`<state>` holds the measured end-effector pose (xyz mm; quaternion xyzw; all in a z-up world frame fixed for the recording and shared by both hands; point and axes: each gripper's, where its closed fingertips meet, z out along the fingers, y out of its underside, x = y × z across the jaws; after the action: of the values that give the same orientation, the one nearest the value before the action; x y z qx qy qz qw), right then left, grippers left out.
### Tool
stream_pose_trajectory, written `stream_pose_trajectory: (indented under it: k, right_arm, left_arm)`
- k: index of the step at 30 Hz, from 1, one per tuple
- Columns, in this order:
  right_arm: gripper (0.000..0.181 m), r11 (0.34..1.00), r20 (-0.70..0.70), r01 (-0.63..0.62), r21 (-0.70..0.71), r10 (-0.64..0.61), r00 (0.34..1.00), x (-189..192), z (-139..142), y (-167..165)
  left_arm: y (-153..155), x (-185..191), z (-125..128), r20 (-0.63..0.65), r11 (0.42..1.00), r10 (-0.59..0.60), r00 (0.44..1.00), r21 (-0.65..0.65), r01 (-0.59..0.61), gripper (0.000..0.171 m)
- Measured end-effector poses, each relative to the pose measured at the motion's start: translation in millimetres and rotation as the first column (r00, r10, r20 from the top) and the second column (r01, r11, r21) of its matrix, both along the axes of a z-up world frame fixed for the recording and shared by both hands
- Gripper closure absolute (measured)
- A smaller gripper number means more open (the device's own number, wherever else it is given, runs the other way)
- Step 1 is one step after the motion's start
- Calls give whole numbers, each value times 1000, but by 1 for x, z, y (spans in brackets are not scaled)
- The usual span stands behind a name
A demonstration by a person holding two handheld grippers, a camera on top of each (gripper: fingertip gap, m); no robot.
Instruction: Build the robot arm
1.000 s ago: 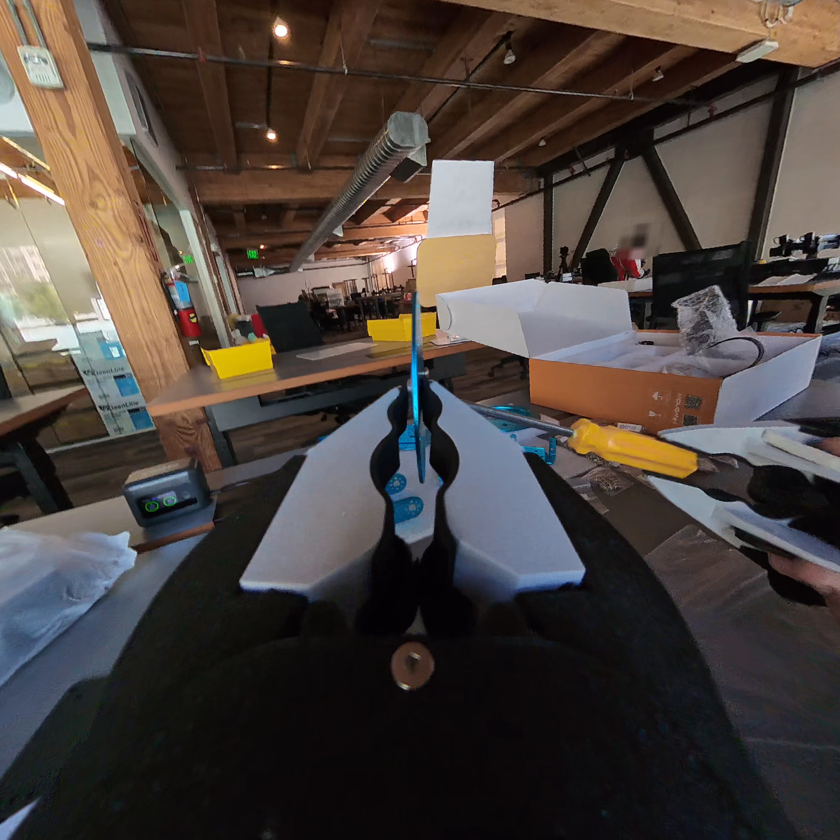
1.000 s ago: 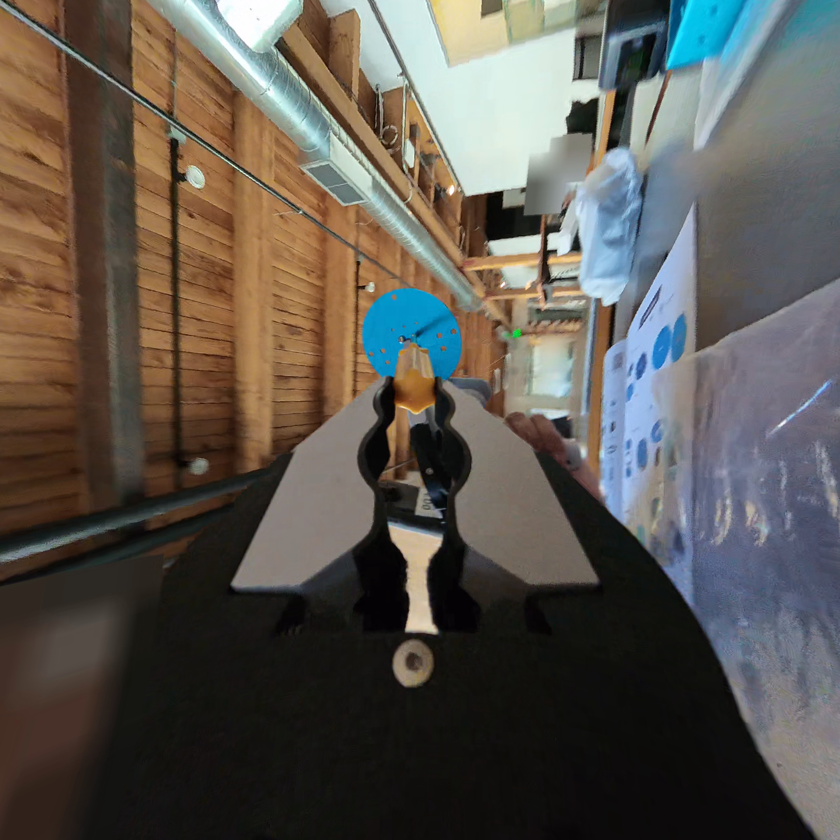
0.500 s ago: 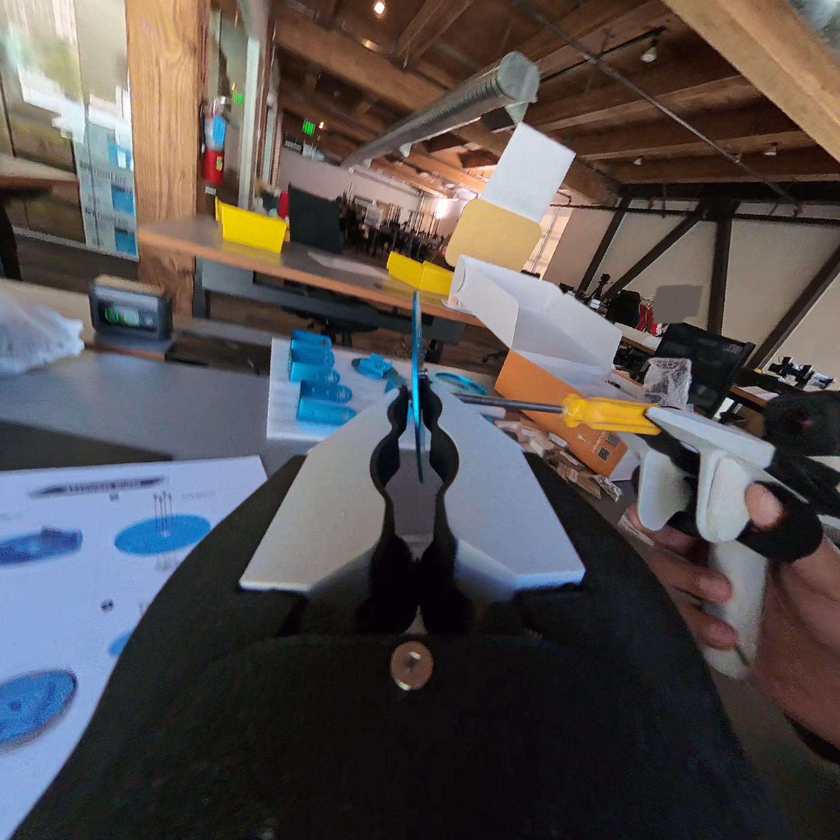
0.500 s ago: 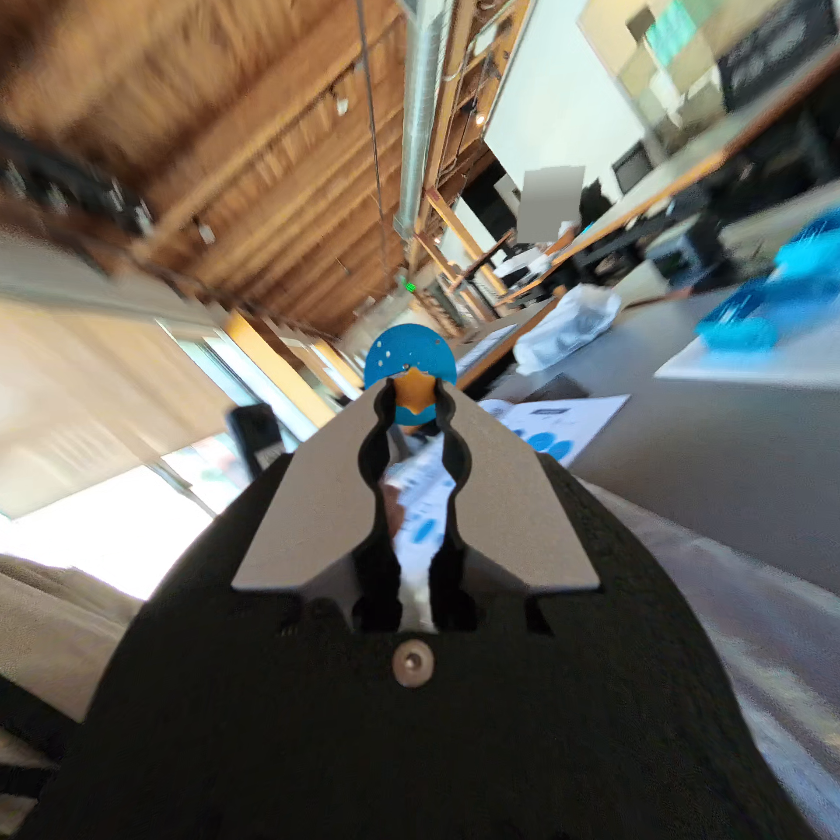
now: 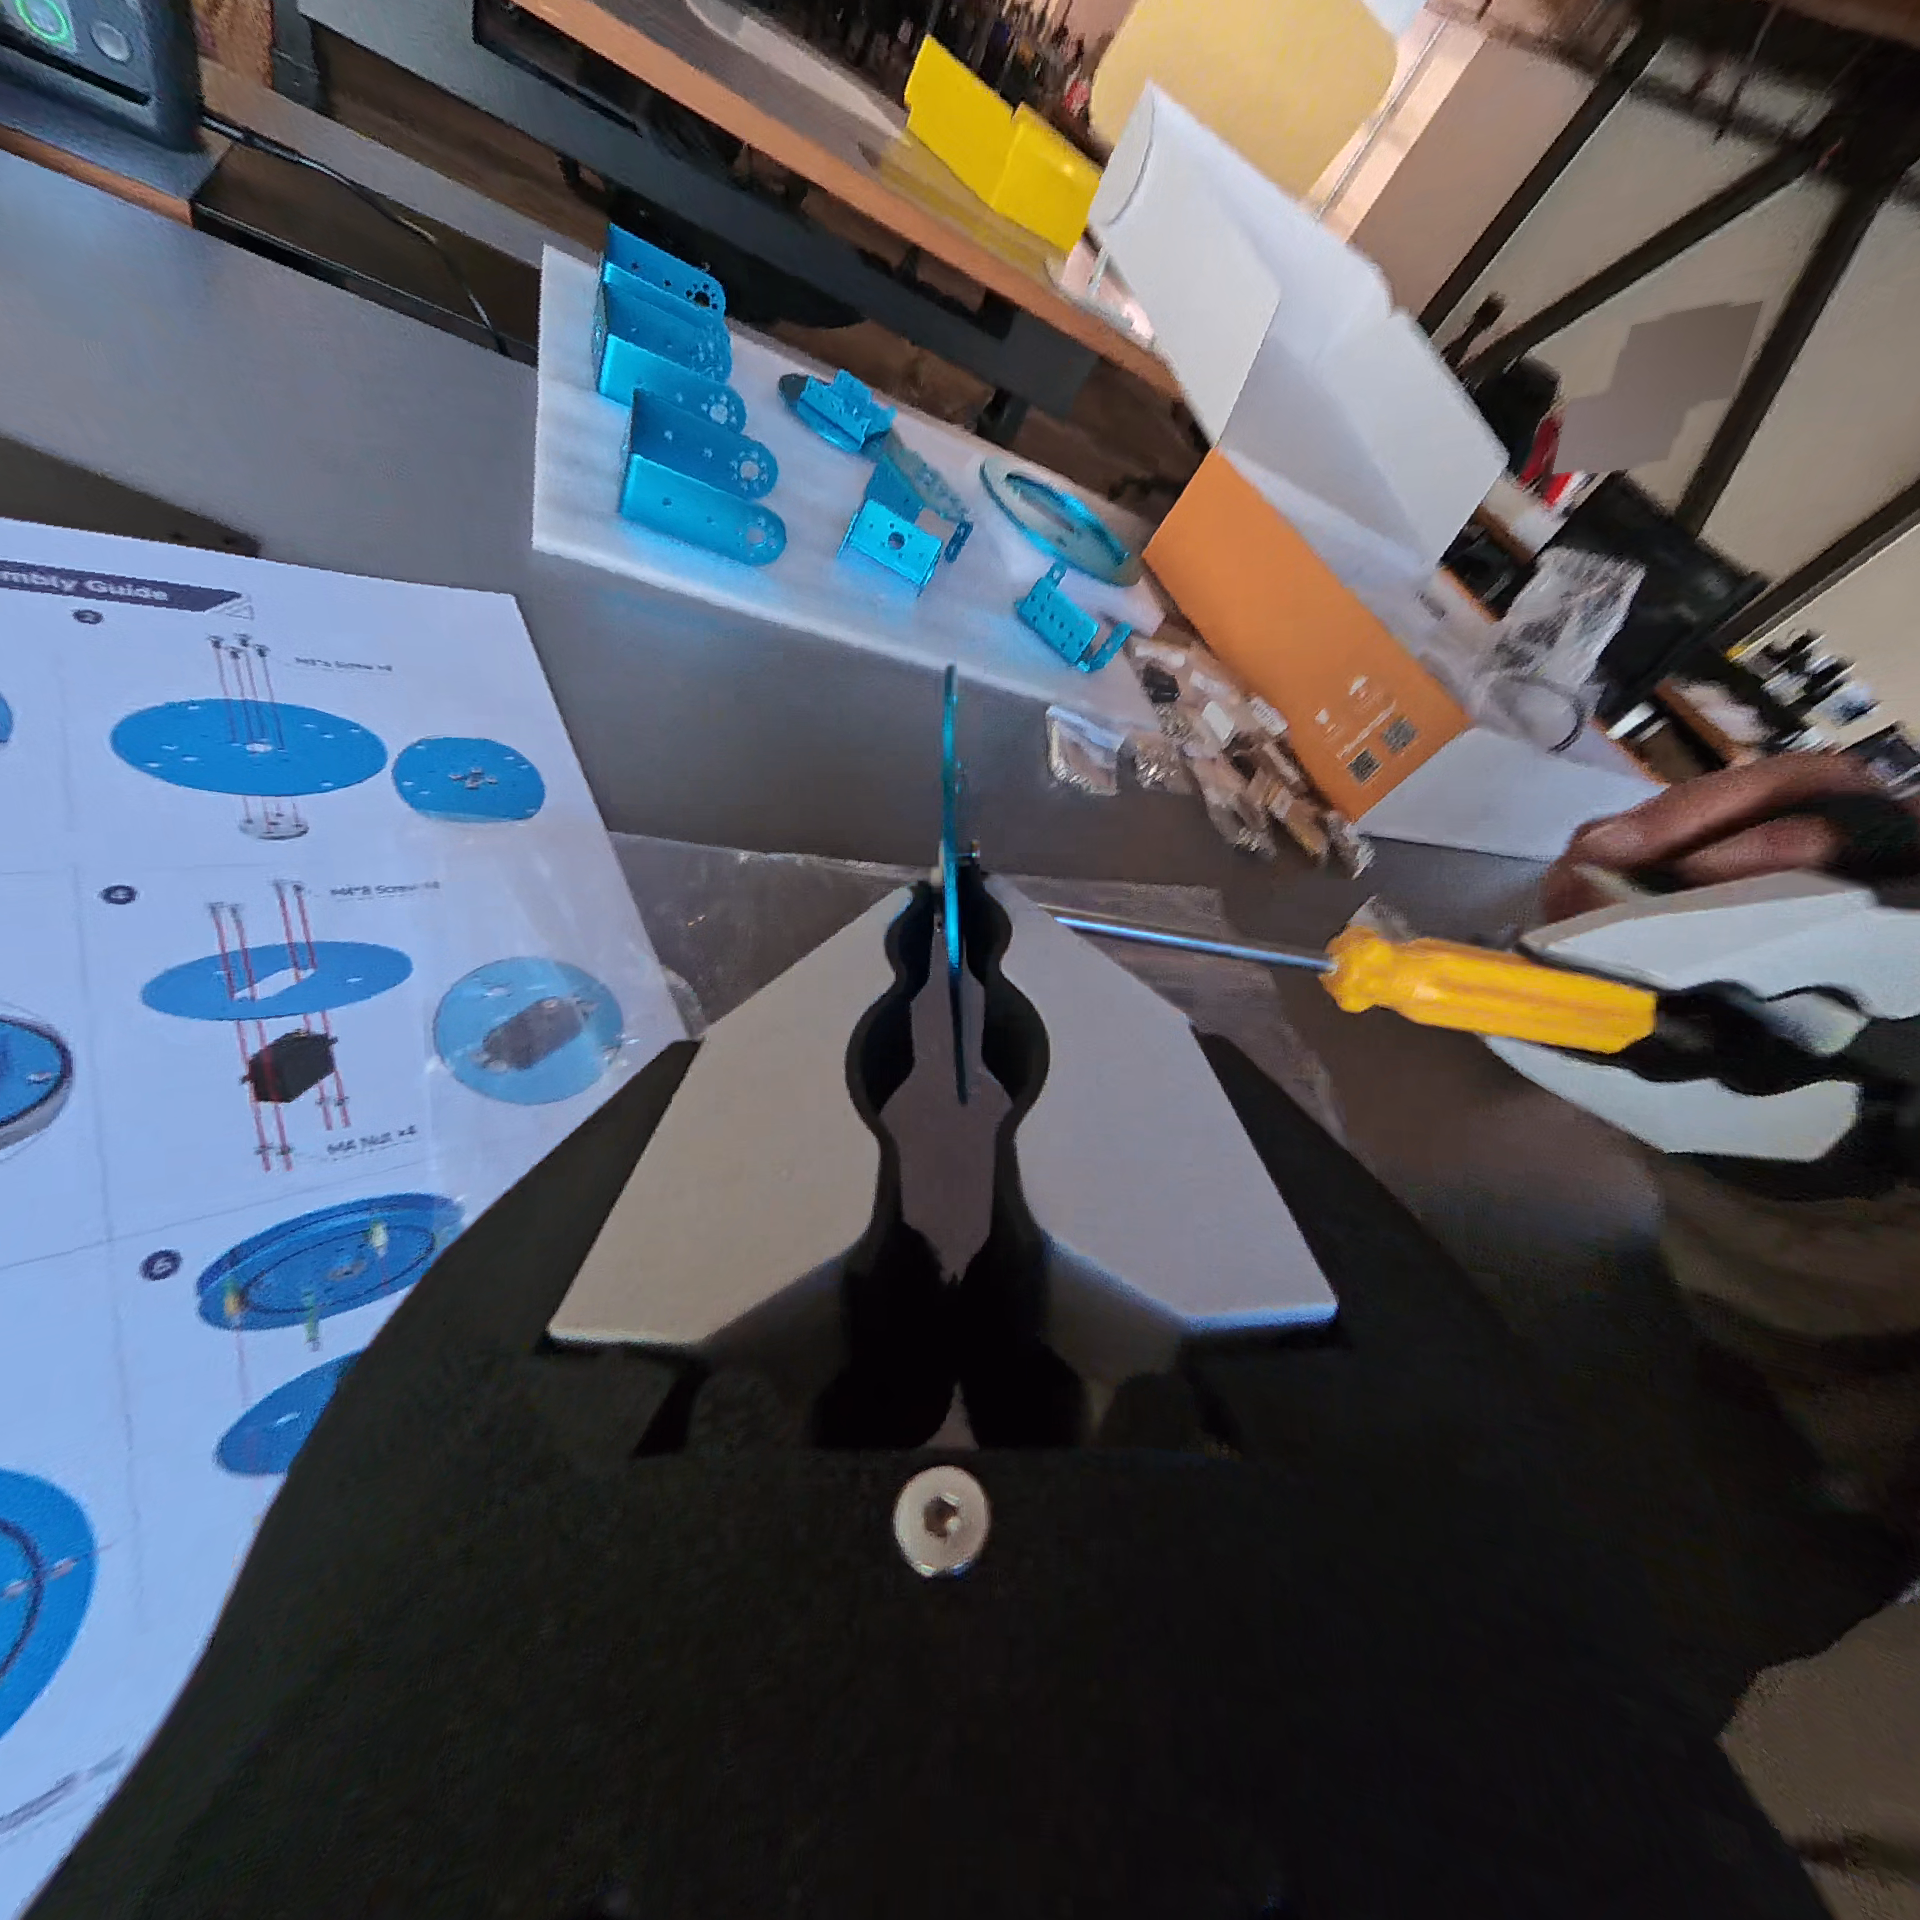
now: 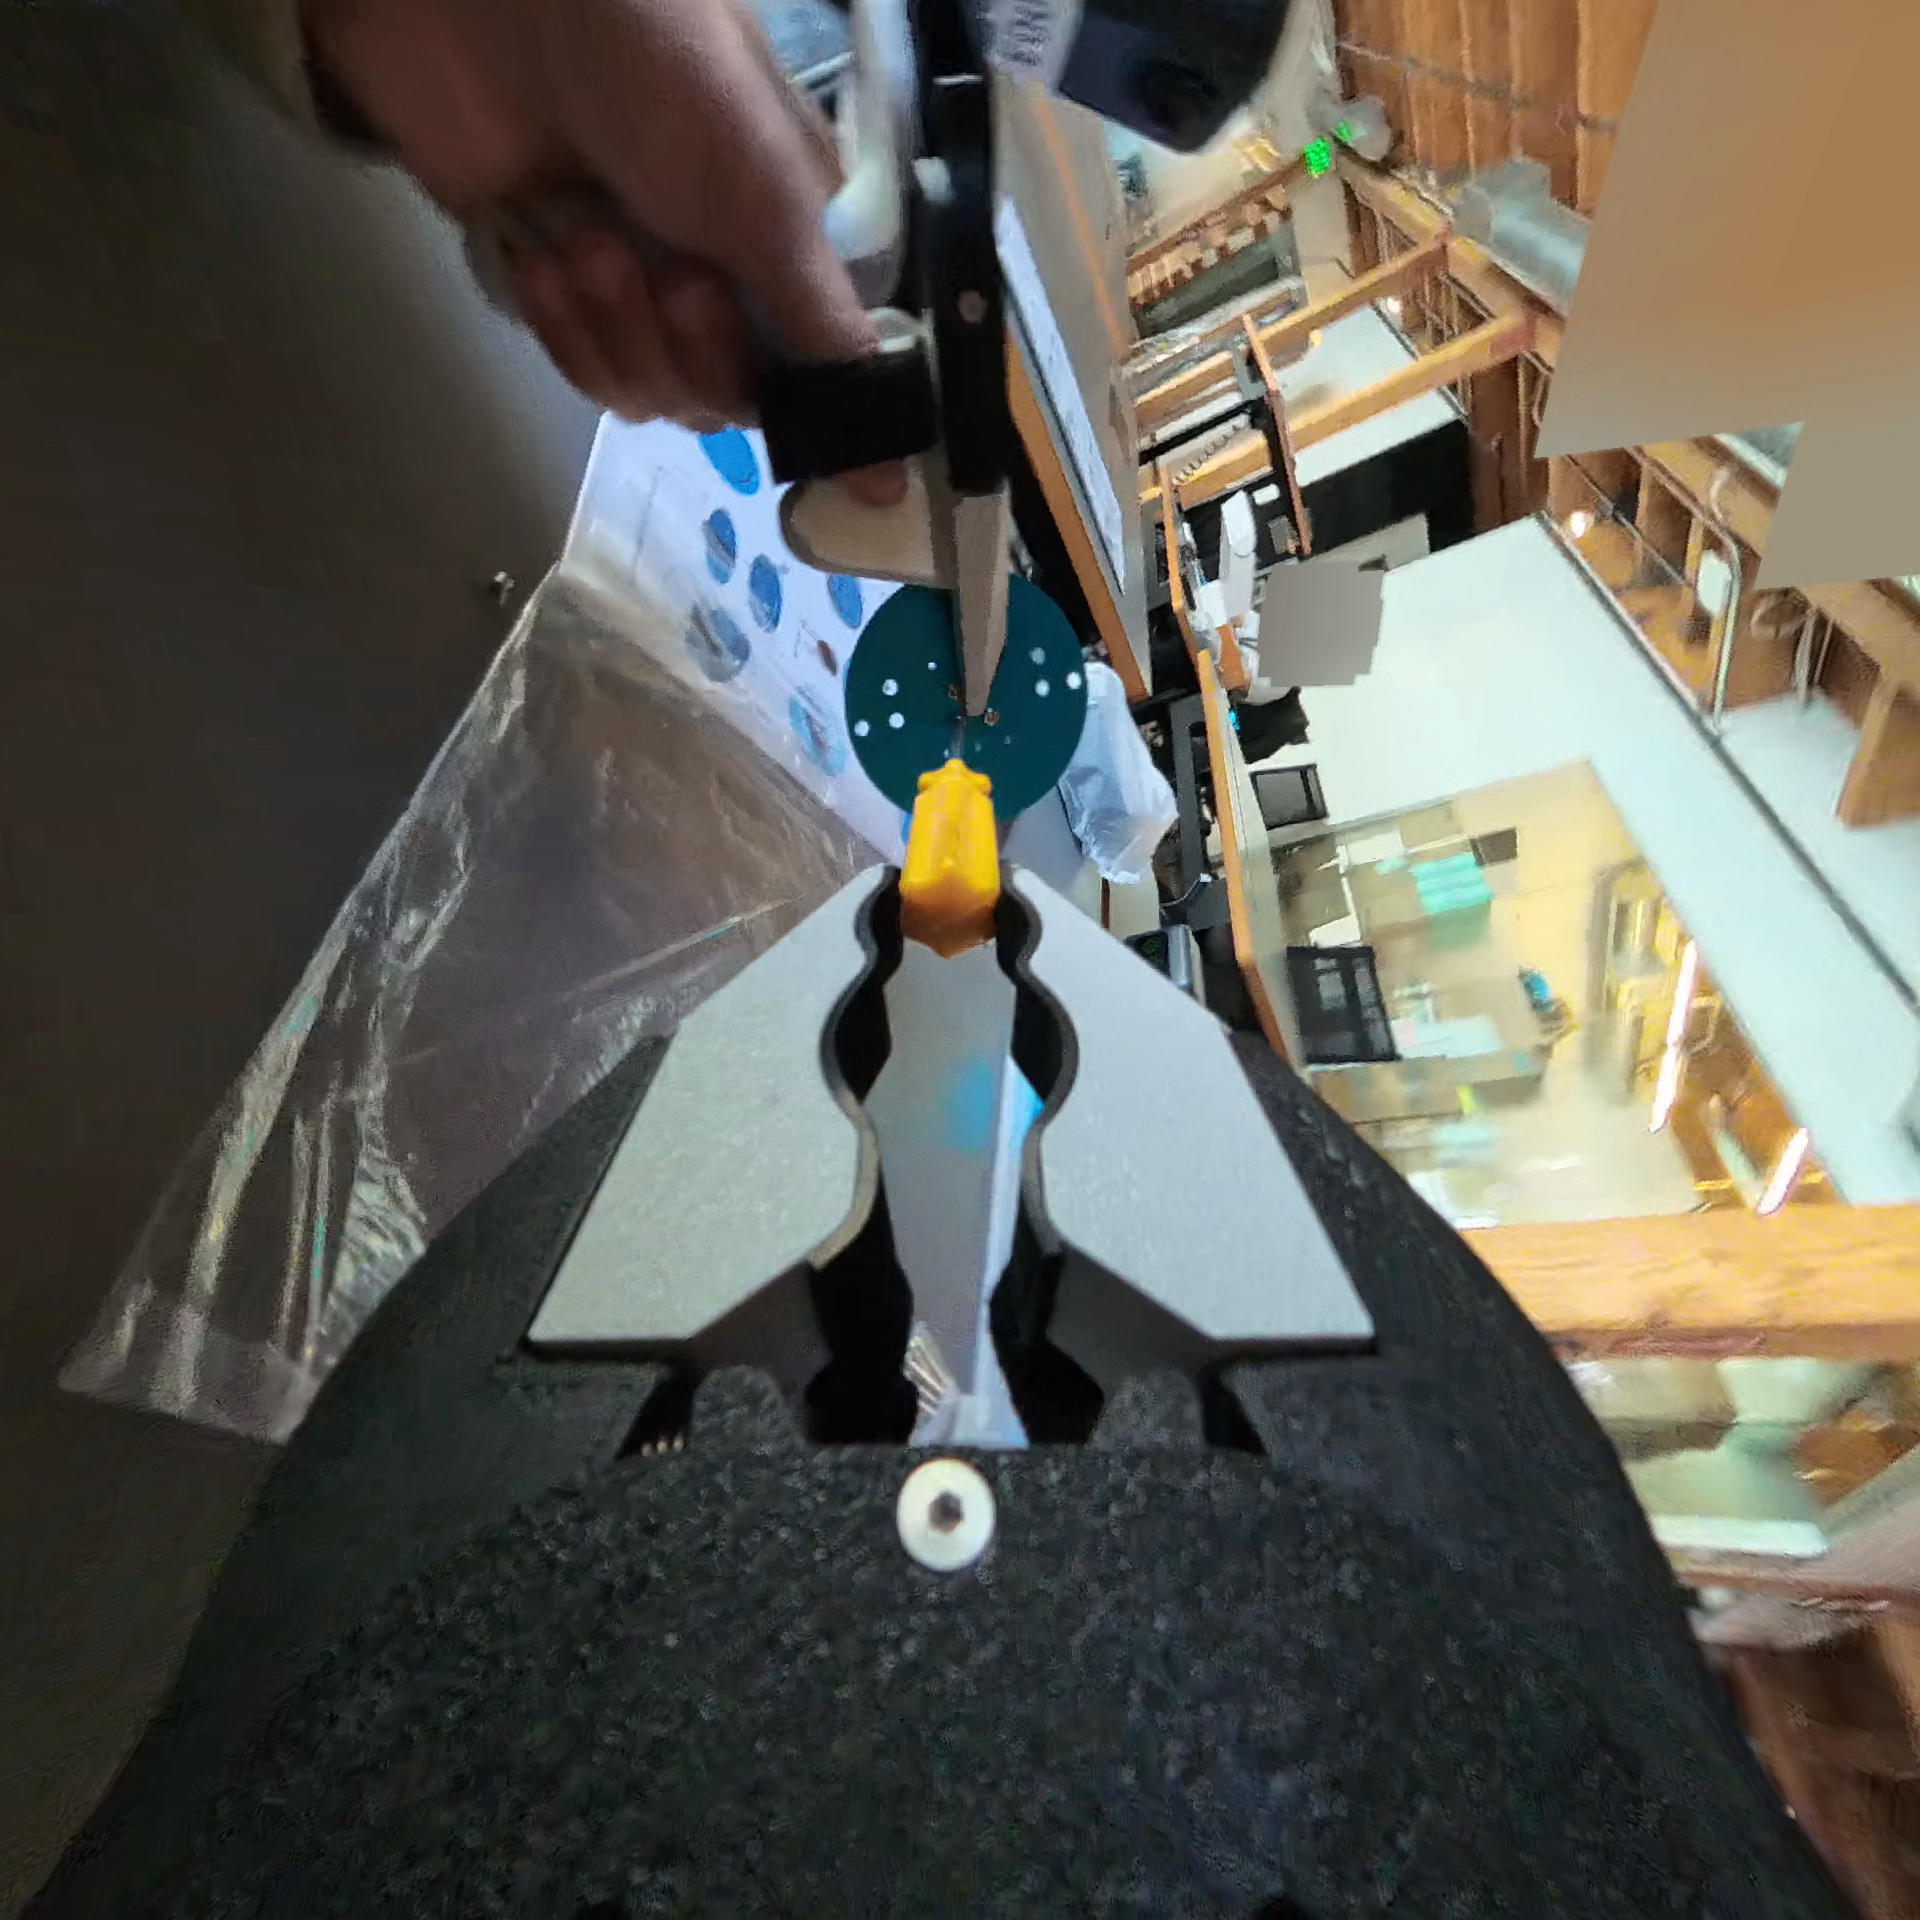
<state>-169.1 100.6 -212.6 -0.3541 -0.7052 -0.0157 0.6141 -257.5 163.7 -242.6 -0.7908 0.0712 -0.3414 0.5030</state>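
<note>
My left gripper is shut on a thin blue round metal disc, seen edge-on and held above the grey table. My right gripper is shut on a yellow-handled screwdriver. In the left wrist view the screwdriver comes in from the right and its metal shaft reaches the disc just beyond my fingertips. In the right wrist view the disc faces me flat, with several small holes, and the left gripper's fingers pinch it from above. The shaft tip is hidden behind the handle.
A printed sheet with blue part diagrams lies at the left. Several blue metal brackets and a blue ring sit on a white sheet. An open orange and white box, small hardware bags and clear plastic film lie nearby. There is about 12 cm between the tips of the two grippers.
The left wrist view has tilted down from the ceiling to the table and parts. The right gripper has rolled and the disc now stands farther beyond the screwdriver handle. Both grips are unchanged.
</note>
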Motion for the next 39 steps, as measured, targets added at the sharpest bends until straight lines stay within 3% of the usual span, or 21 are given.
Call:
stream_pose_trajectory:
  k: [3,8,11,14,18,20,22,24,26,30,35,39]
  right_arm:
    - [166,984,183,53,170,-84,979,7,-4,8]
    - [165,891,391,-128,435,-58,919,12,-3,17]
    - [165,809,459,-243,536,-38,888,12,-5,14]
    - [165,748,487,-282,601,-63,871,14,-10,18]
    - [165,907,370,-75,413,-92,924,18,-9,29]
    - [165,986,257,65,155,-104,961,19,-10,34]
    - [165,966,120,184,-180,-164,979,20,-12,38]
    - [165,838,8,217,-501,-246,969,20,-18,40]
    - [165,629,-55,176,-757,-330,943,16,-24,38]
    - [165,175,-93,-11,-984,-467,879,10,-33,33]
    - [165,-298,-45,-248,-922,-553,832,8,-37,28]
    - [166,-635,15,-441,-634,-581,814,10,-35,31]
  left_arm:
    - [-2,2,-8,-83,1000,-16,996,-19,15,166]
    - [-1,6,-14,-117,995,-78,990,-74,70,166]
    - [2,9,-16,-95,991,-93,991,-107,83,166]
    - [6,10,-21,-102,989,-93,990,-126,80,166]
    - [9,9,-19,-102,993,-86,991,-90,76,166]
    - [11,8,-15,-105,996,-70,992,-55,65,166]
    - [14,5,-10,-102,999,-47,994,-15,45,166]
    - [17,3,-7,-124,999,-20,992,24,23,166]
    - [20,0,-8,-175,998,15,984,61,-4,166]
    - [23,-3,-12,-201,994,55,978,102,-35,166]
    - [23,-4,-13,-171,993,62,983,113,-43,166]
    - [23,-3,-8,-149,989,60,987,141,-39,166]
